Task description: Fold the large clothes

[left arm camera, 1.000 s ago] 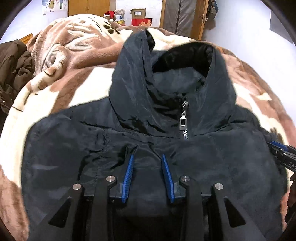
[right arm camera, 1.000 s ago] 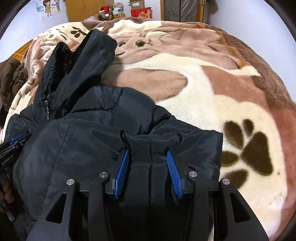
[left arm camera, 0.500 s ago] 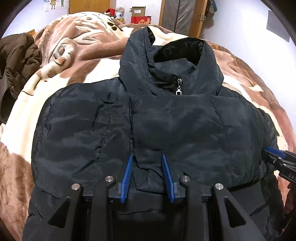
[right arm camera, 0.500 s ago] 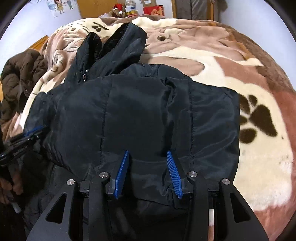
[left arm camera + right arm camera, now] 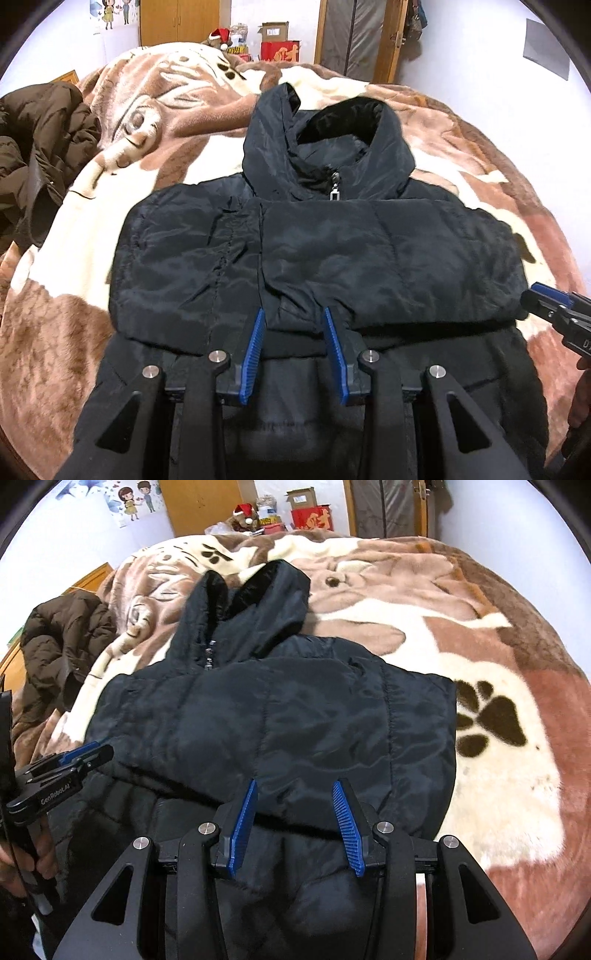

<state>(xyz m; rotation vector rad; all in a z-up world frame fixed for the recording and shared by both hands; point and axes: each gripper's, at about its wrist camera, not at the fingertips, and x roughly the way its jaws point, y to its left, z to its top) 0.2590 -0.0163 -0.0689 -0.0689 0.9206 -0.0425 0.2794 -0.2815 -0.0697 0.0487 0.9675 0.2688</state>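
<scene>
A black hooded puffer jacket (image 5: 317, 251) lies front up on the bed, zipped, with its hood (image 5: 328, 147) at the far end and its sleeves folded across the chest. My left gripper (image 5: 293, 314) is open over the near edge of the folded layer at the middle. My right gripper (image 5: 293, 786) is open over the same edge nearer the jacket's right side; the jacket (image 5: 280, 716) fills that view. Each gripper shows at the side of the other's view, the right one (image 5: 546, 295) and the left one (image 5: 85, 753).
A brown and cream animal-print blanket (image 5: 166, 110) covers the bed. A brown coat (image 5: 40, 147) lies bunched at the left edge, also in the right wrist view (image 5: 66, 635). Boxes (image 5: 277, 44) and wooden doors stand beyond the bed's far end.
Both grippers have pulled back towards me, away from the hood. They gripped jacket fabric a second ago and now stand open; the sleeves now lie folded across the chest.
</scene>
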